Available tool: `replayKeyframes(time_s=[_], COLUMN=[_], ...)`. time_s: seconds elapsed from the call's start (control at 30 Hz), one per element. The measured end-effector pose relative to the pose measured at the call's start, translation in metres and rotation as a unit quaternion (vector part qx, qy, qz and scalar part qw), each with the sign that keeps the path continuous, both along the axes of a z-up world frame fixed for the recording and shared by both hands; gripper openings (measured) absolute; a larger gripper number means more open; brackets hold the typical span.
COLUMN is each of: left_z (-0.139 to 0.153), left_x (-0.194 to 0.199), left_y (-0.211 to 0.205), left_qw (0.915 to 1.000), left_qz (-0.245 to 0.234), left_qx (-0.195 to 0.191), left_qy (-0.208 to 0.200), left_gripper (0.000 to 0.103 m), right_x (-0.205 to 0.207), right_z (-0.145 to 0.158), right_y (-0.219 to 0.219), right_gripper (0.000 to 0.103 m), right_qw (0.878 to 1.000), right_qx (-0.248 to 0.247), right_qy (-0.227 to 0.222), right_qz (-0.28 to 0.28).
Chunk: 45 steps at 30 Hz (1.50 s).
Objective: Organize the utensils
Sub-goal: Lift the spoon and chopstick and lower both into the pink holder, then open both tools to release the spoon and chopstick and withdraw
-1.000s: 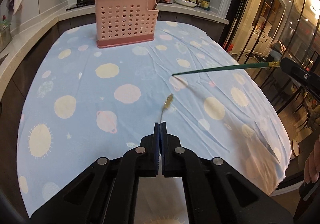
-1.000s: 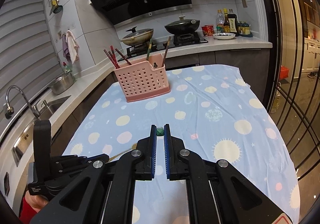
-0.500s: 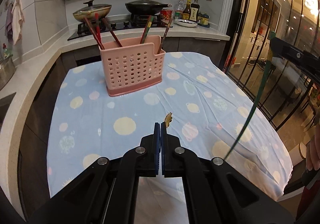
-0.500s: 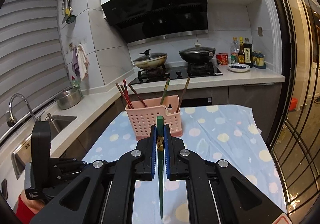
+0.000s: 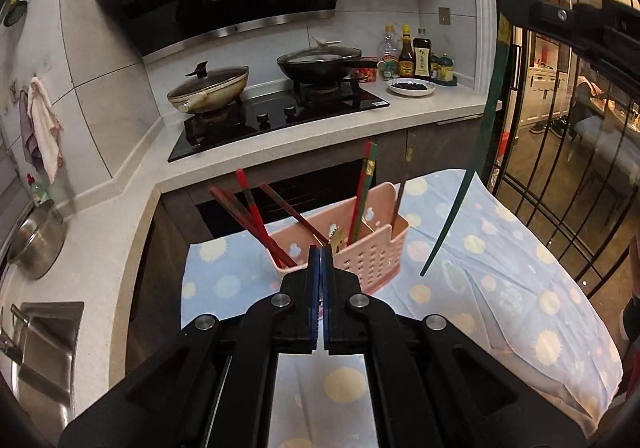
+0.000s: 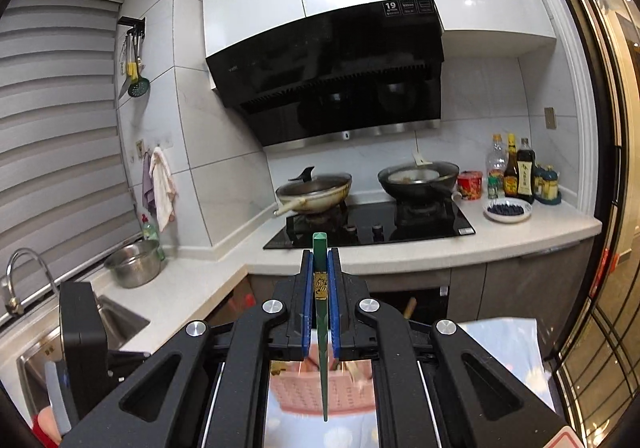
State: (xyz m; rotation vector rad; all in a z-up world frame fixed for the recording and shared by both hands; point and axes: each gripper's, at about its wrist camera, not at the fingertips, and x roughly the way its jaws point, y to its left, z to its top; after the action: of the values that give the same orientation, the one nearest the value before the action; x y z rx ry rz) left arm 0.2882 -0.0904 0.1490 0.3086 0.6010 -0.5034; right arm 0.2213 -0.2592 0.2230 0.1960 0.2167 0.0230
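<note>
Green chopstick (image 6: 321,312) hanging tip-down at frame centre, pink perforated holder (image 5: 372,248) mid-frame on spotted cloth, red chopsticks (image 5: 248,215) leaning inside

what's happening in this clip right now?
A person with two handheld grippers is sorting chopsticks into a pink holder on the blue tablecloth. The right gripper is shut on a green chopstick, tip hanging down above the holder. The left gripper is shut on a thin gold-ended piece. Red chopsticks already stand inside.
</note>
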Motion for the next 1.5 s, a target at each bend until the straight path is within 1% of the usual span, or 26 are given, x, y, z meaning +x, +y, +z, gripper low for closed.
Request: replayKeyframes(time_s=[0.17,0.3,0.43,0.5,0.57,0.63,0.67,0.7,0.73,0.77,0.8,0.83,0.87,0.9,0.97,1.03,1.07,1.2,1.33,1.5], left_z=[-0.005,-0.021,-0.043,-0.052,-0.058,-0.061,-0.062,-0.063,-0.063,-0.061,-0.06,-0.058,-0.056,-0.055,-0.052,-0.05,-0.05,-0.051,-0.058,-0.067], left_x=[0.036,0.055,0.066,0.072,0.078,0.079,0.08,0.08,0.081,0.079,0.077,0.073,0.071,0.068,0.062,0.055,0.051,0.039,0.028,0.014], left_y=[-0.006,-0.005,-0.005,-0.005,-0.005,-0.004,-0.003,-0.001,0.001,0.004,0.005,0.007,0.009,0.011,0.016,0.019,0.021,0.025,0.026,0.023], left_qw=[0.9998,0.9992,0.998,0.9974,0.997,0.997,0.997,0.9967,0.9962,0.9959,0.9956,0.9954,0.9953,0.9948,0.9936,0.9924,0.9915,0.9896,0.9881,0.9872], left_qz=[0.013,0.017,0.017,0.021,0.024,0.033,0.04,0.051,0.064,0.077,0.085,0.09,0.092,0.096,0.109,0.12,0.127,0.14,0.146,0.154], left_qx=[0.016,0.025,0.042,0.045,0.039,0.031,0.027,0.022,0.017,0.01,0.007,0.005,0.0,-0.007,-0.014,-0.022,-0.024,-0.031,-0.04,-0.029], left_qy=[0.006,0.026,0.044,0.053,0.062,0.063,0.061,0.06,0.056,0.046,0.037,0.033,0.031,0.031,0.026,0.018,0.015,0.014,0.026,0.031], left_gripper=[0.0,0.0,0.001,0.001,0.002,0.005,0.012,0.036,0.065,0.073,0.076,0.076,0.076,0.078,0.081,0.09,0.091,0.095,0.096,0.096], right_x=[0.047,0.084,0.114,0.122,0.129,0.134,0.133,0.131,0.129,0.127,0.123,0.118,0.116,0.112,0.103,0.092,0.088,0.067,0.052,0.034], right_z=[0.014,0.008,-0.021,-0.038,-0.054,-0.065,-0.07,-0.073,-0.076,-0.079,-0.08,-0.081,-0.083,-0.084,-0.086,-0.089,-0.091,-0.1,-0.108,-0.12], right_y=[0.007,0.013,0.022,0.024,0.026,0.027,0.027,0.027,0.029,0.029,0.03,0.03,0.032,0.033,0.035,0.036,0.036,0.04,0.045,0.042], right_gripper=[0.006,0.006,0.006,0.006,0.007,0.007,0.01,0.013,0.02,0.032,0.037,0.045,0.049,0.051,0.06,0.068,0.071,0.074,0.079,0.081], right_qw=[1.0,1.0,0.999,0.998,0.997,0.995,0.994,0.993,0.993,0.992,0.992,0.992,0.992,0.991,0.99,0.989,0.988,0.984,0.981,0.98], right_qx=[-0.01,-0.014,-0.023,-0.022,-0.023,-0.027,-0.028,-0.032,-0.035,-0.038,-0.041,-0.046,-0.052,-0.057,-0.065,-0.067,-0.069,-0.086,-0.101,-0.092], right_qy=[-0.013,0.0,0.037,0.057,0.079,0.1,0.105,0.109,0.114,0.117,0.117,0.116,0.116,0.117,0.127,0.135,0.139,0.156,0.166,0.174], right_qz=[-0.006,-0.003,0.003,0.007,0.01,0.014,0.013,0.013,0.013,0.014,0.013,0.009,0.006,0.003,0.001,0.004,0.005,-0.001,-0.005,-0.011])
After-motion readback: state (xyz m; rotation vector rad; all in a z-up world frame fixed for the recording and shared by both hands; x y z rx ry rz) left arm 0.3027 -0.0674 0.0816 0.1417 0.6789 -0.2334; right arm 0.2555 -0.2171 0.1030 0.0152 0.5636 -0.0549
